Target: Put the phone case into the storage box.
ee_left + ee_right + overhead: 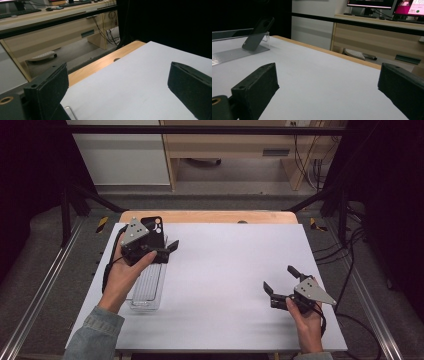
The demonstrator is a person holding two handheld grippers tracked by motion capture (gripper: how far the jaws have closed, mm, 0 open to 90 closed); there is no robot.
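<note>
Left gripper [169, 251]: mine, held at the far left of the table [225, 285], jaws spread wide with nothing between them; it hovers right over the far end of the tray.

Clear tray [147, 287]: a long transparent box at about 9 o'clock on the mat, its long axis running from 6 to 12, from near me to the far edge.

Phone case [154, 232]: black, with camera holes, propped at the tray's far end, leaning tilted against the end wall (the right gripper view shows the tilt best, [258, 33]). Its long side runs roughly along the tray's axis.

Direction from left gripper: the case lies just at 11 o'clock of my left jaws, close beneath them; I cannot tell whether they touch it.

Right gripper [280, 282]: mine too, resting at about 4 o'clock on the mat, jaws apart and empty, pointing toward 10 o'clock.

Nearer hand: the left by far; the right is well apart from the tray, so I judge the left should take the case.
</note>
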